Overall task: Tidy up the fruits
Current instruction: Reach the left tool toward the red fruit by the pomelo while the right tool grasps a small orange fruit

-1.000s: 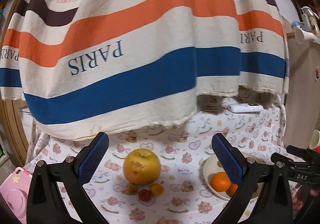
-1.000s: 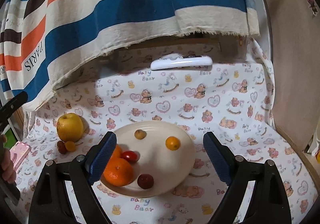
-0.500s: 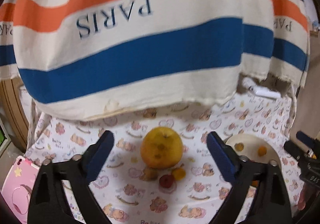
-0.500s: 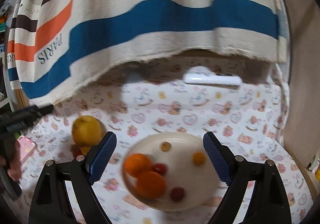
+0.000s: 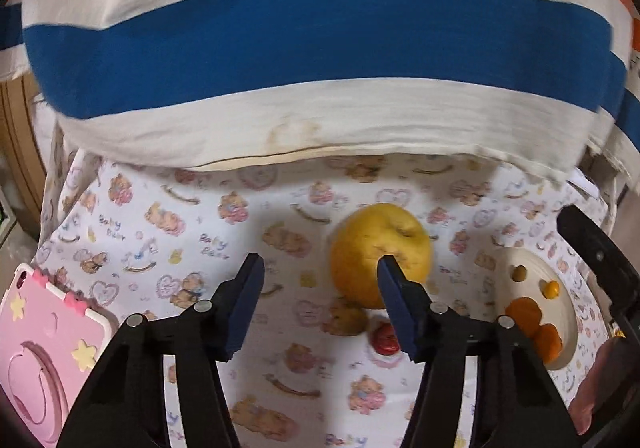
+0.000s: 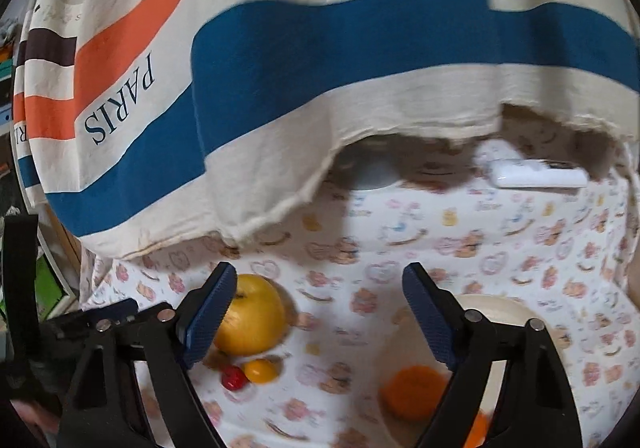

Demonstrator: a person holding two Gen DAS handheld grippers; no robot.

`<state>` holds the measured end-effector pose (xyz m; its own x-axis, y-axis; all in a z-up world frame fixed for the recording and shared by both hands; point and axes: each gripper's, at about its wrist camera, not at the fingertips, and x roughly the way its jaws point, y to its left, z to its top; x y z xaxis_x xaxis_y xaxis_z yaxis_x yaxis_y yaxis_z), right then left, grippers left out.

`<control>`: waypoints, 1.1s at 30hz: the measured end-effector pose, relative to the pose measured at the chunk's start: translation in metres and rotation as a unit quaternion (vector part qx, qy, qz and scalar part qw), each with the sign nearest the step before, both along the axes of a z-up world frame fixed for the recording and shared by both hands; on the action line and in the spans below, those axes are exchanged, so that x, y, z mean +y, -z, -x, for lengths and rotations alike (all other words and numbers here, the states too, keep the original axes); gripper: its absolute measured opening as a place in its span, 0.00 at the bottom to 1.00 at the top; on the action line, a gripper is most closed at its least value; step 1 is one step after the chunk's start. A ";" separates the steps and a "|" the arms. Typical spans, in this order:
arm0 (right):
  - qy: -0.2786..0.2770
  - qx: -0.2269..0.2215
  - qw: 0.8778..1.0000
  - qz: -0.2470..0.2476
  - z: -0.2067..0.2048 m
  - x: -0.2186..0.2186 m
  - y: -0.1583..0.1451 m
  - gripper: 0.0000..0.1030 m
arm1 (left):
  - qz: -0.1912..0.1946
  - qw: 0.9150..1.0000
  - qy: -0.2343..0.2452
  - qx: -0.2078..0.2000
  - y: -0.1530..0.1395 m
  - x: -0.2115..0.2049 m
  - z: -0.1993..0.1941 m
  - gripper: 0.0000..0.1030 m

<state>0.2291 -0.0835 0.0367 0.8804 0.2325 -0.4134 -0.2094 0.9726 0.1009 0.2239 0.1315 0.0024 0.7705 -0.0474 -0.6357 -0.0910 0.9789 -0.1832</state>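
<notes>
A big yellow apple (image 5: 374,248) sits on the bear-print cloth, with a small red fruit (image 5: 385,338) and a small brownish fruit (image 5: 349,322) just in front of it. My left gripper (image 5: 318,290) is open and empty, its right finger in front of the apple. A cream plate (image 5: 532,262) to the right holds oranges (image 5: 524,313) and small fruits. In the right wrist view the apple (image 6: 252,322), red fruit (image 6: 234,377), a small yellow fruit (image 6: 261,370), the plate (image 6: 486,304) and an orange (image 6: 414,392) show. My right gripper (image 6: 316,312) is open and empty.
A striped PARIS cloth (image 5: 312,60) hangs over the back of the table. A pink tablet case (image 5: 44,352) lies at the left edge. A white remote (image 6: 538,173) lies at the back right. The right gripper's body (image 5: 600,260) shows at the left view's right edge.
Both grippers have moved forward and lower toward the table. The left gripper has shifted left, so the apple now sits behind its right finger. The right view has swung left toward the apple.
</notes>
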 end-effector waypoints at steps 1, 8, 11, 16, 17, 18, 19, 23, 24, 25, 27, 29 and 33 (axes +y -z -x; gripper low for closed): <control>-0.007 0.006 1.000 0.002 -0.004 0.007 0.003 0.81 | -0.003 1.000 -0.003 0.001 0.001 0.002 -0.001 0.56; -0.075 0.063 0.994 0.047 -0.017 0.035 0.043 0.67 | -0.012 1.000 -0.012 0.007 0.007 0.005 -0.005 0.56; -0.103 0.113 0.988 0.029 -0.026 0.037 0.057 0.59 | -0.010 1.000 -0.013 0.010 0.008 0.006 -0.006 0.56; -0.128 0.159 0.979 0.016 -0.034 0.041 0.076 0.50 | -0.009 1.000 -0.013 0.006 0.006 0.005 -0.005 0.56; -0.132 0.168 0.977 0.012 -0.036 0.042 0.079 0.46 | -0.010 1.000 -0.013 0.006 0.006 0.005 -0.005 0.56; -0.137 0.178 0.974 0.007 -0.038 0.042 0.083 0.44 | -0.010 1.000 -0.013 0.008 0.006 0.005 -0.005 0.56; -0.142 0.189 0.972 0.002 -0.040 0.042 0.088 0.43 | -0.010 1.000 -0.013 0.008 0.006 0.005 -0.005 0.56; -0.152 0.211 0.966 -0.005 -0.044 0.046 0.099 0.39 | -0.010 1.000 -0.014 0.010 0.006 0.005 -0.005 0.56; -0.153 0.213 0.965 -0.004 -0.044 0.047 0.100 0.35 | -0.010 1.000 -0.014 0.010 0.006 0.005 -0.005 0.56; -0.154 0.214 0.965 -0.002 -0.044 0.048 0.101 0.35 | -0.010 1.000 -0.014 0.010 0.006 0.005 -0.005 0.56; -0.148 0.212 0.966 0.003 -0.045 0.048 0.102 0.32 | -0.010 1.000 -0.014 0.009 0.006 0.005 -0.005 0.56; -0.142 0.213 0.967 0.008 -0.045 0.048 0.104 0.29 | -0.010 1.000 -0.013 0.009 0.006 0.005 -0.005 0.56; -0.143 0.213 0.967 0.008 -0.045 0.047 0.104 0.28 | -0.011 1.000 -0.013 0.009 0.005 0.004 -0.005 0.56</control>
